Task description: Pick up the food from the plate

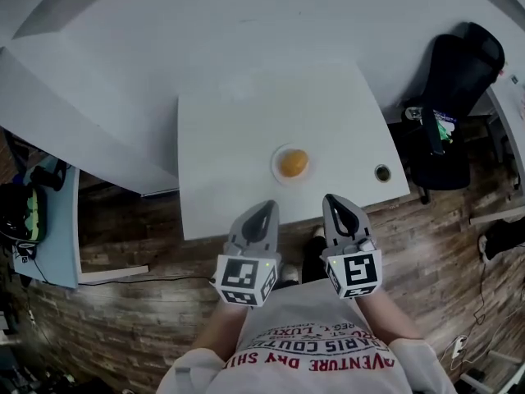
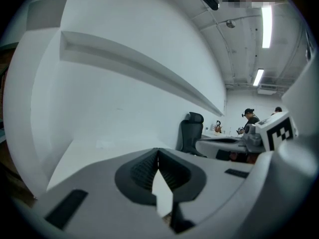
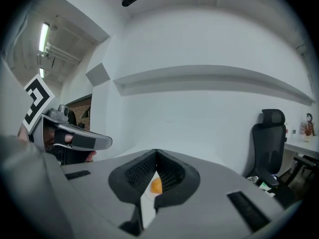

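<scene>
Grey left hand-held gripper [image 1: 262,210] and right hand-held gripper [image 1: 334,202] bear black-and-white marker cubes [image 1: 244,279]; white T-shirt [image 1: 324,347] has red lettering.

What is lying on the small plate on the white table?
One round orange piece of food lies on the plate, near its middle, with white rim showing around it. The plate's surface under the food is covered and cannot be seen.

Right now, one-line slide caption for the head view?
Head view: left gripper and right gripper, both shut, at the near edge of the table, short of the orange food on its plate.
</scene>
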